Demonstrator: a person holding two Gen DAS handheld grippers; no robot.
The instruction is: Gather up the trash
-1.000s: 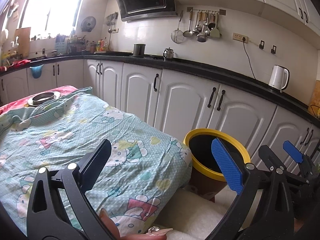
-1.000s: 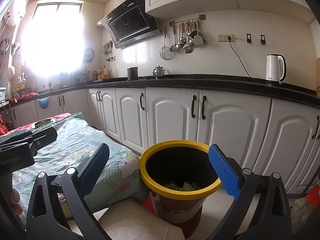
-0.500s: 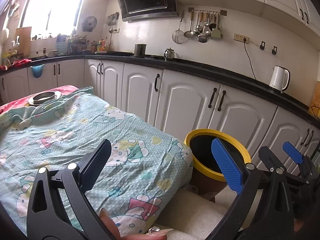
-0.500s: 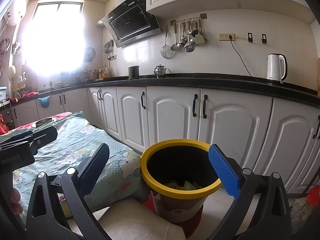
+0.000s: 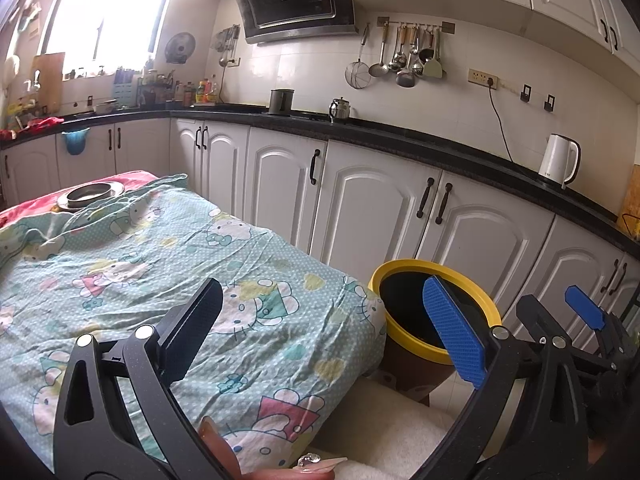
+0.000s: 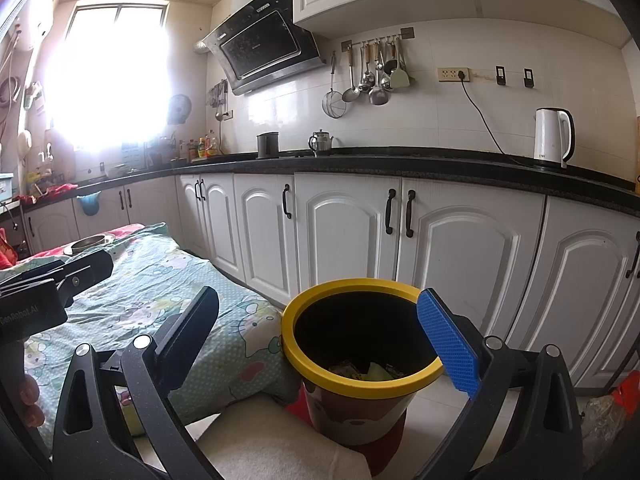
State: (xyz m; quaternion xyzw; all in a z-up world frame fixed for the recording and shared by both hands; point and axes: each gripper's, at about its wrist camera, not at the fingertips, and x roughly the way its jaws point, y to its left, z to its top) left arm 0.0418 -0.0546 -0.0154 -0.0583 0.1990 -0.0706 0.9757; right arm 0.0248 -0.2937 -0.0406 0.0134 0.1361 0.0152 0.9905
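A brown trash bin with a yellow rim stands on the floor between the table and the cabinets, also in the left wrist view. Crumpled trash lies at its bottom. My right gripper hovers open just in front of the bin, nothing between its fingers. My left gripper is open and empty over the near corner of the table, left of the bin. The right gripper's blue pad shows at the far right of the left wrist view.
A table under a teal cartoon-print cloth fills the left, with a metal dish at its far end. White cabinets run behind the bin. A white cushion lies below. A kettle stands on the counter.
Both views have shifted only slightly; the bin sits a touch lower and closer in the right wrist view. Both grippers stay open and empty.
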